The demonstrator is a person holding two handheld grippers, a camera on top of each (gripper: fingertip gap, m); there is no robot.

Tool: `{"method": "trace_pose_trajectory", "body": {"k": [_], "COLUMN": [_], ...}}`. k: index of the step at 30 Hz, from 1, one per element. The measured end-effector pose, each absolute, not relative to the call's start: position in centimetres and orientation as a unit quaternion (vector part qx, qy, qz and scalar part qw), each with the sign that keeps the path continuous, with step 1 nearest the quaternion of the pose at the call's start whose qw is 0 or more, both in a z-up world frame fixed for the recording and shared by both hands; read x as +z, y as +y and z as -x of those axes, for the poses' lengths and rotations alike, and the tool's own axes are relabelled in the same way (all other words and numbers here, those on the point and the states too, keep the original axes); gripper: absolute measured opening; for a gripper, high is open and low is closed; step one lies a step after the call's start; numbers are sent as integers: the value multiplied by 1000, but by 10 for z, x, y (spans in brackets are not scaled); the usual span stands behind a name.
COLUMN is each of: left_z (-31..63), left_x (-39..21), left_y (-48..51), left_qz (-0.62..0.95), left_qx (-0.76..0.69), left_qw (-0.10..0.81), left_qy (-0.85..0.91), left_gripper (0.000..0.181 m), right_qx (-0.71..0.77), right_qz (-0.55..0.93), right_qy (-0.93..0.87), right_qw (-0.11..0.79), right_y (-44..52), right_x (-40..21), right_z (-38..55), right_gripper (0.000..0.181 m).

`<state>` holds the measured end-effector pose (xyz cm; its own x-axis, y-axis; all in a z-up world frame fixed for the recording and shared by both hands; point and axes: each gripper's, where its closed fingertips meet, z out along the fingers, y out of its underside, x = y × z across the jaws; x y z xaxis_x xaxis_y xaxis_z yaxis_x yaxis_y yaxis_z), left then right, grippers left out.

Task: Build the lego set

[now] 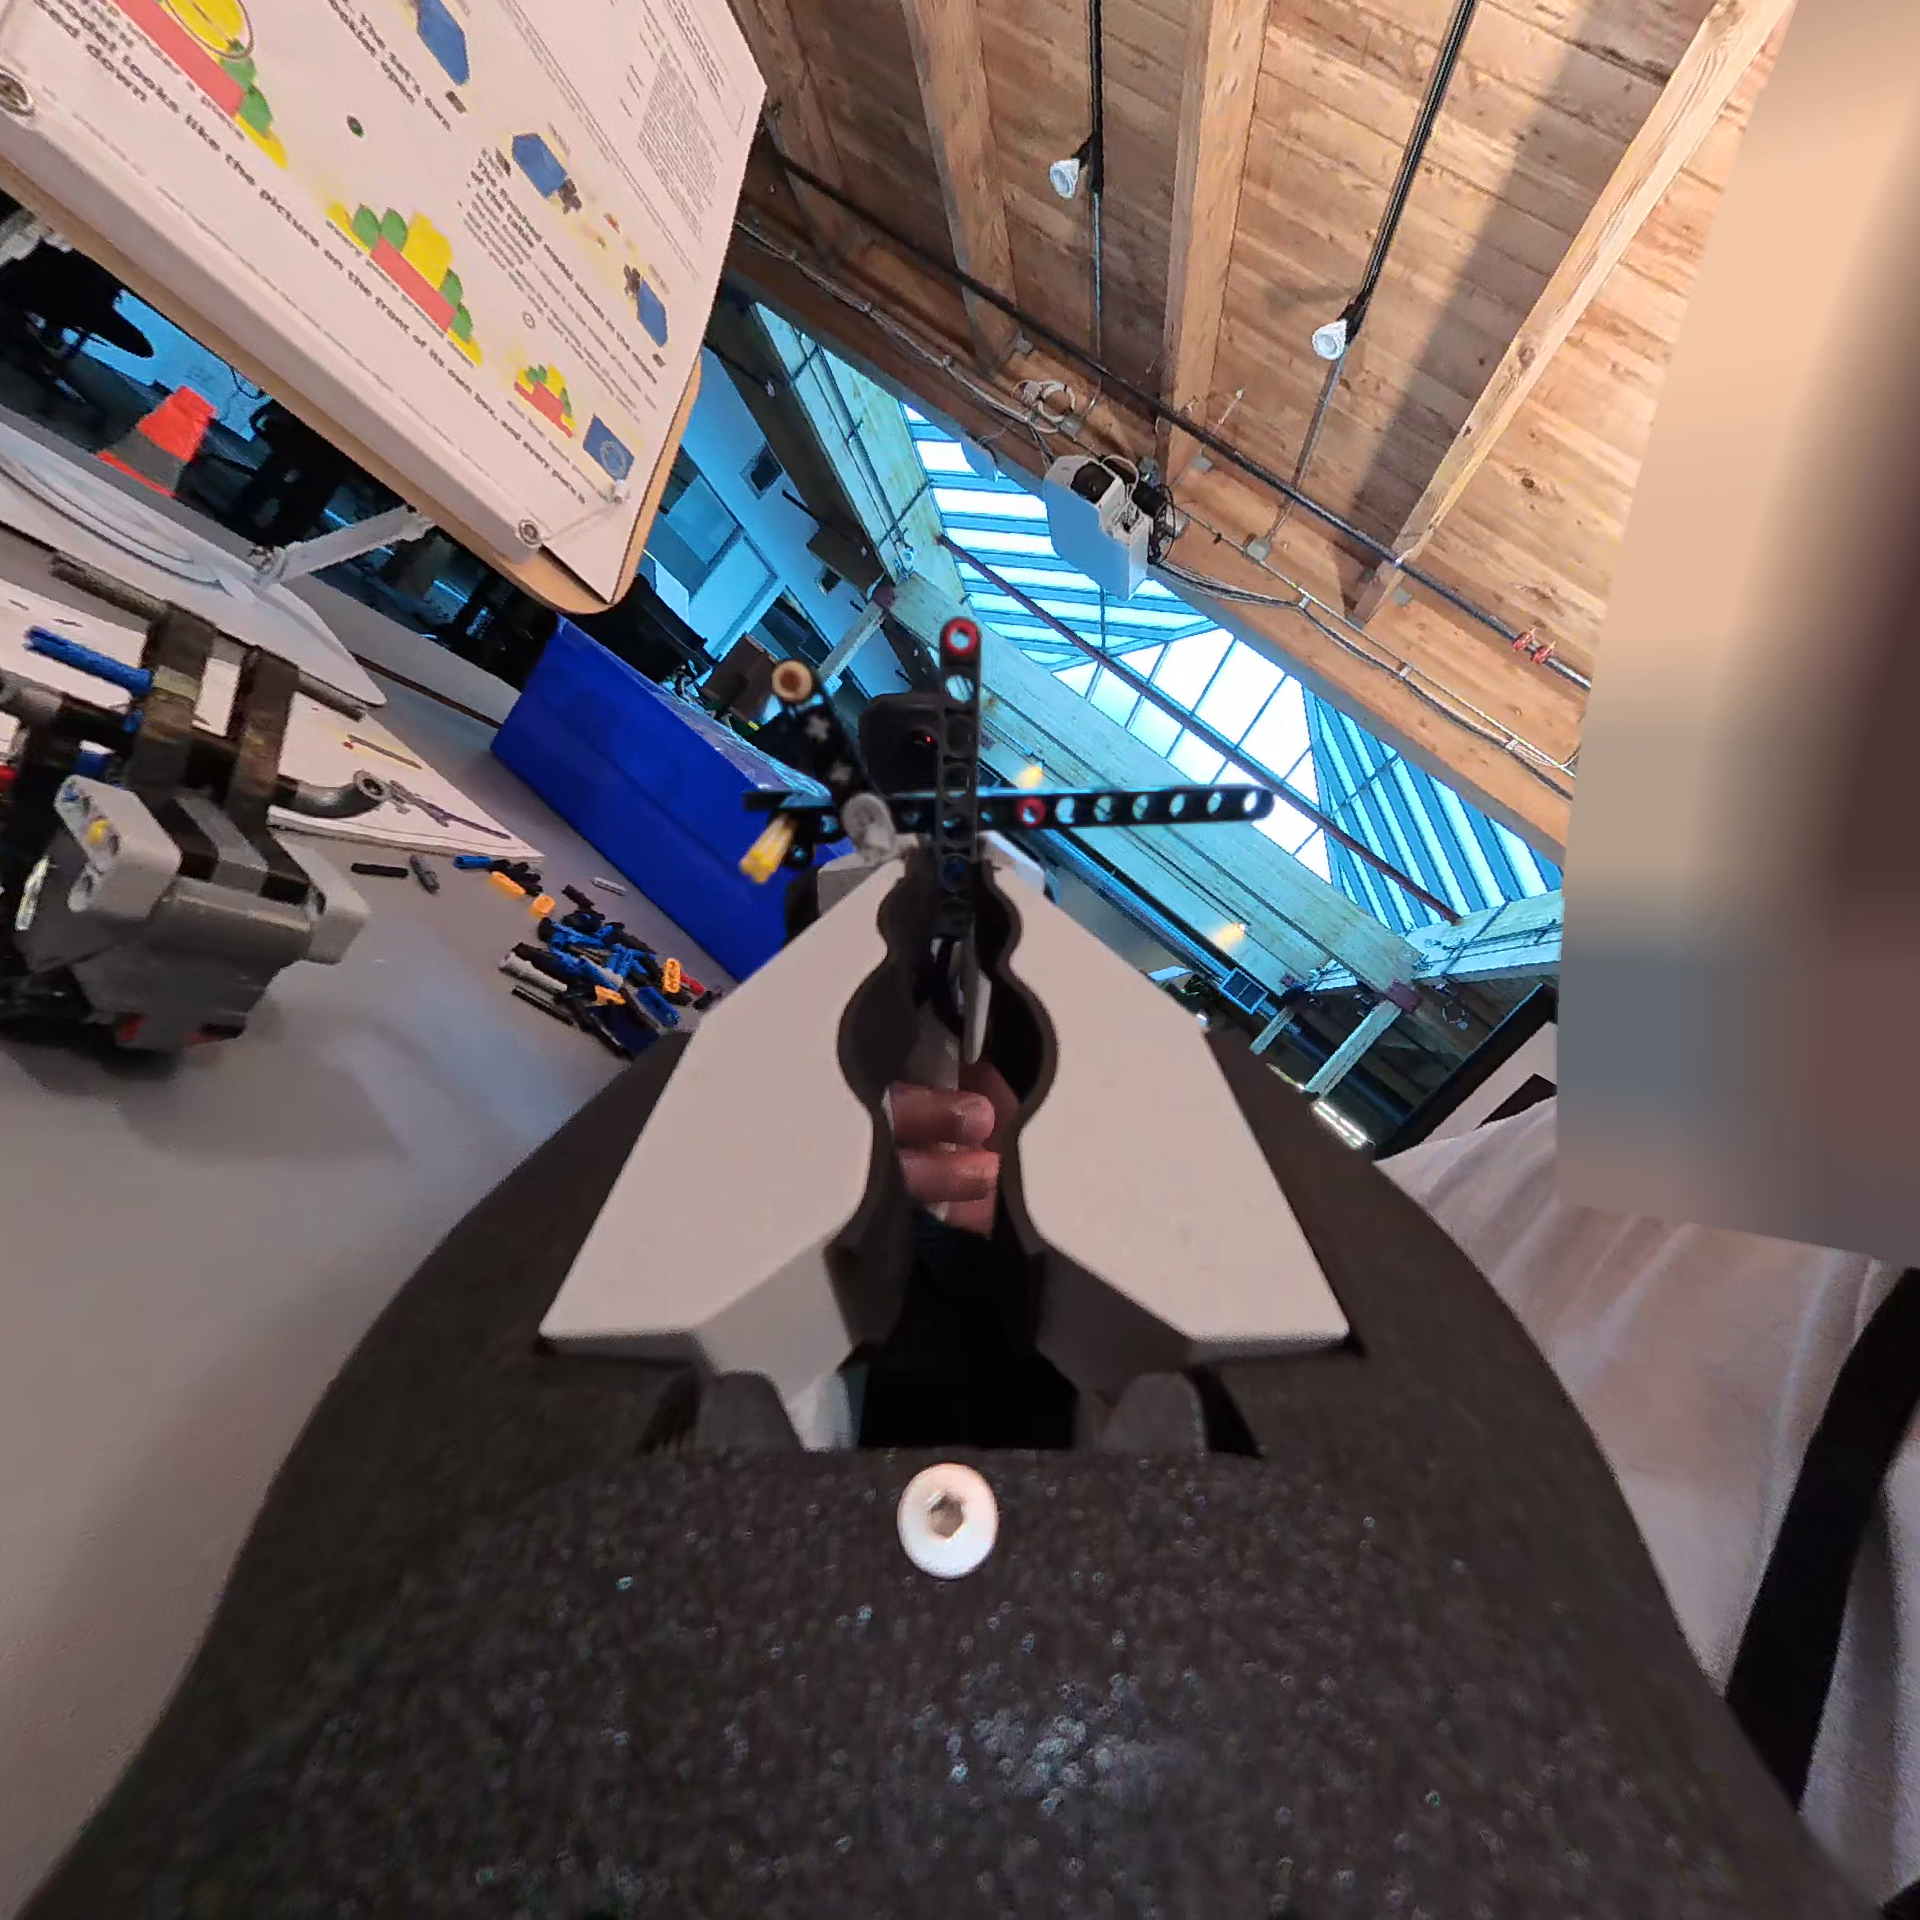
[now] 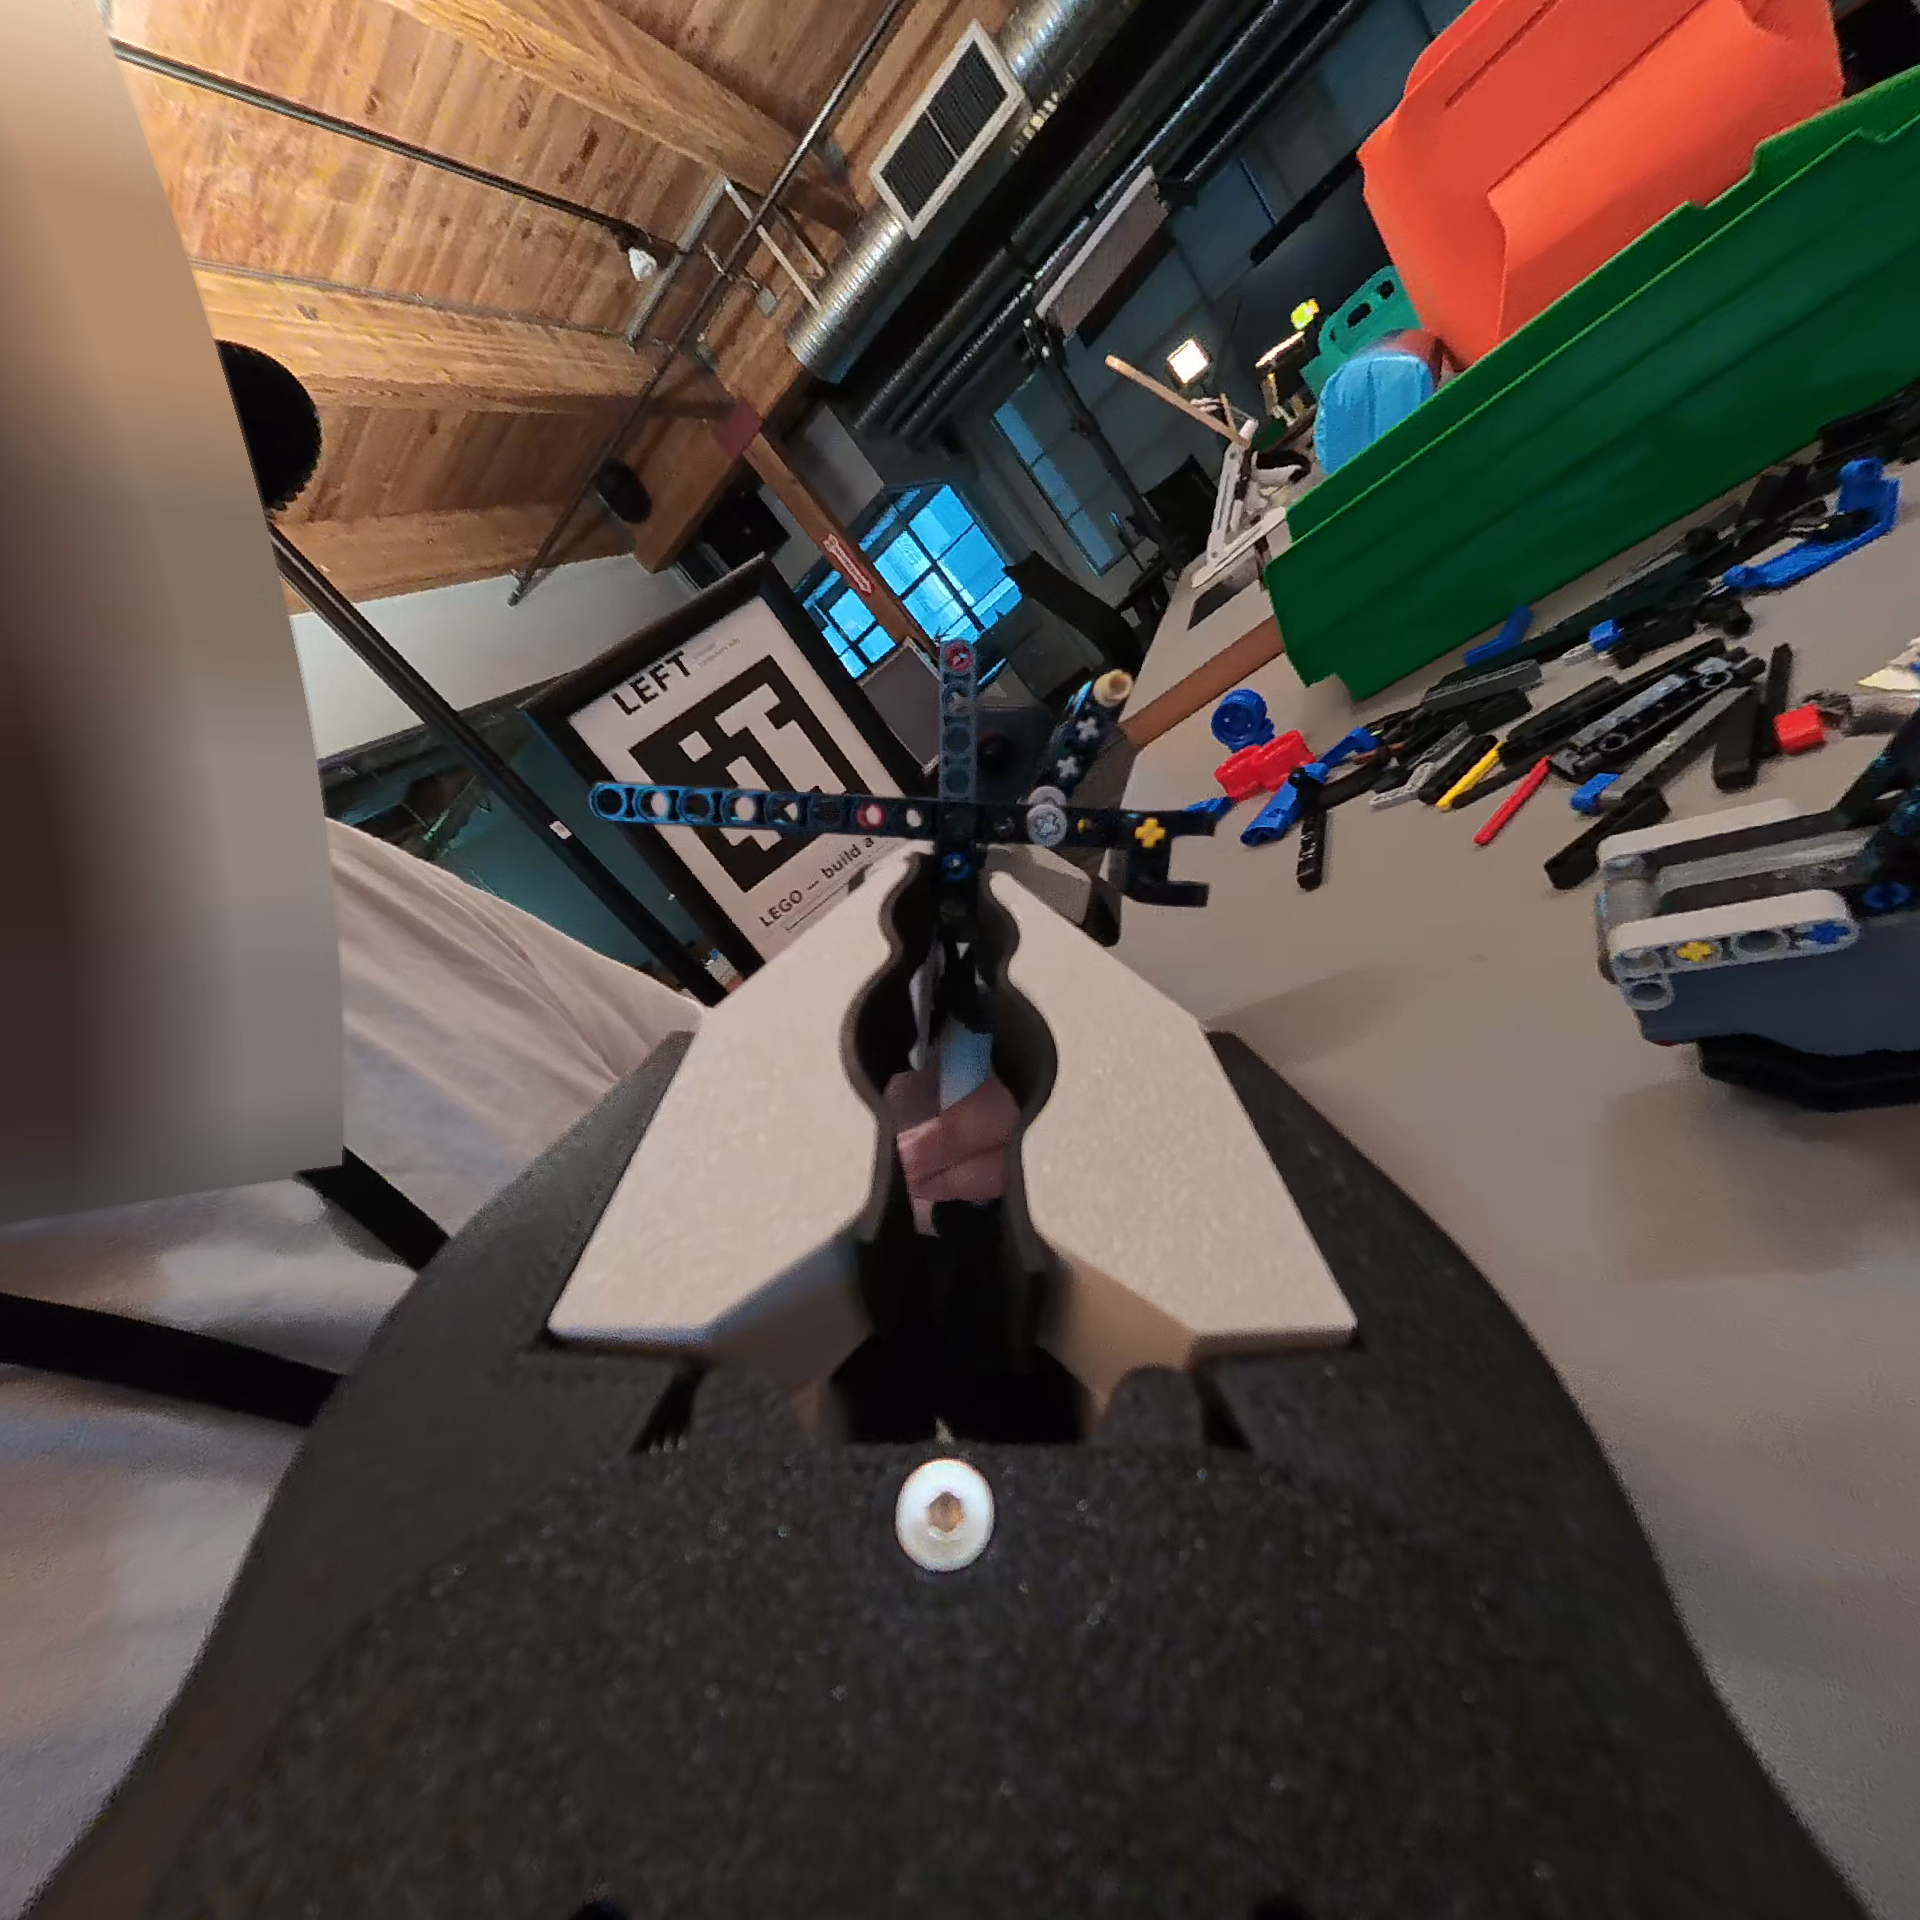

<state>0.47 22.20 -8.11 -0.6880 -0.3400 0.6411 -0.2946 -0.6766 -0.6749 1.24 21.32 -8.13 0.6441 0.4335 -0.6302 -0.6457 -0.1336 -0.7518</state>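
Observation:
A cross-shaped lego assembly of black holed beams (image 1: 1132, 807), with red pins, a yellow axle and a grey connector, is held up in the air. My left gripper (image 1: 951, 883) is shut on its upright beam from below. In the right wrist view the same assembly (image 2: 748, 807) stands at my right gripper (image 2: 956, 873), which is also shut on the upright beam. The two grippers face each other, and each one's dark body shows just behind the cross in the other's view. A hand shows through the gap between the fingers.
On the grey table (image 1: 260, 1195) stand a partly built grey model (image 1: 177, 904), a heap of small pins (image 1: 592, 956) and a blue box (image 1: 644, 790). An instruction board (image 1: 416, 229) hangs above. Loose beams (image 2: 1558, 727), a green bin (image 2: 1558, 499) and an orange bin (image 2: 1590, 156) lie to the right.

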Motion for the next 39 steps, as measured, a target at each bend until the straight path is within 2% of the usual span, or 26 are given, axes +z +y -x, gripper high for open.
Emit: {"method": "trace_pose_trajectory", "body": {"k": [11, 18, 26, 31, 39], "left_z": [-6, 1, 12, 14, 17], "left_x": [-86, -95, -125, -135, -134], "left_y": [219, 213, 217, 218, 218], "left_qz": [405, 382, 394, 399, 392], "left_qx": [-818, -785, -705, -679, -682], "left_qw": [-5, -29, -63, -90, -123], "left_qy": [409, 486, 587, 610, 604], "left_gripper": [5, 5, 6, 6, 6], "right_qx": [373, 422, 382, 350, 403], "right_qz": [656, 687, 752, 776, 754], "right_qy": [68, 51, 23, 9, 27], "right_qw": [653, 590, 537, 525, 518], "right_y": [213, 208, 211, 212, 213], "right_x": [-86, -97, -128, -138, -137], "right_z": [-12, -3, 8, 10, 13], "right_gripper": [6, 6, 6, 6, 6]}}
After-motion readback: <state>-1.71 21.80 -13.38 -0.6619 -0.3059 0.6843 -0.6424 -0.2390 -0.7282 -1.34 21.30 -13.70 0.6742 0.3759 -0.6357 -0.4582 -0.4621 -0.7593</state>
